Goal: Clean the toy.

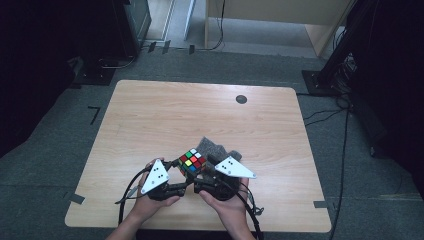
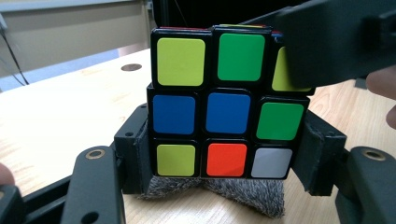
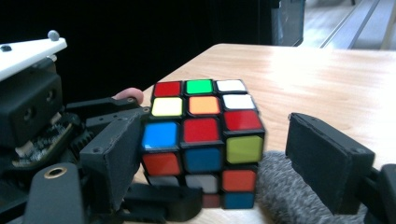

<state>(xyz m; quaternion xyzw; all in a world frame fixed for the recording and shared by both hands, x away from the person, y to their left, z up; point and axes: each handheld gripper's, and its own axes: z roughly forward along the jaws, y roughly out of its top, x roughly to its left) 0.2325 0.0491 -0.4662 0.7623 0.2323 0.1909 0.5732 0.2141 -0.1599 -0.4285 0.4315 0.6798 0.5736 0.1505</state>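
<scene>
A colourful puzzle cube (image 1: 192, 160) is sitting near the front edge of the wooden desk (image 1: 150, 120), resting partly on a grey fuzzy cloth (image 1: 214, 148) that is lying under and behind it; the person's two hands are coming in from the bottom of the high view, each holding a tool. The left gripper (image 2: 224, 161) is clamping the cube's bottom layer; in the left gripper view its fingers (image 2: 135, 158) are pressing against the two sides of the cube, with the yellow, orange and white squares of the lowest row showing between them, and the grey cloth is showing just beneath. The right gripper (image 3: 205, 154) is standing around the cube with its fingers (image 3: 327, 163) spread; in the right gripper view one finger is lying close beside the blue and orange squares, while the other is standing clearly apart from the cube, over the cloth, so nothing is being pinched there. A dark round hole (image 1: 241, 99) is sitting in the far part of the desk, well apart from the cube.
</scene>
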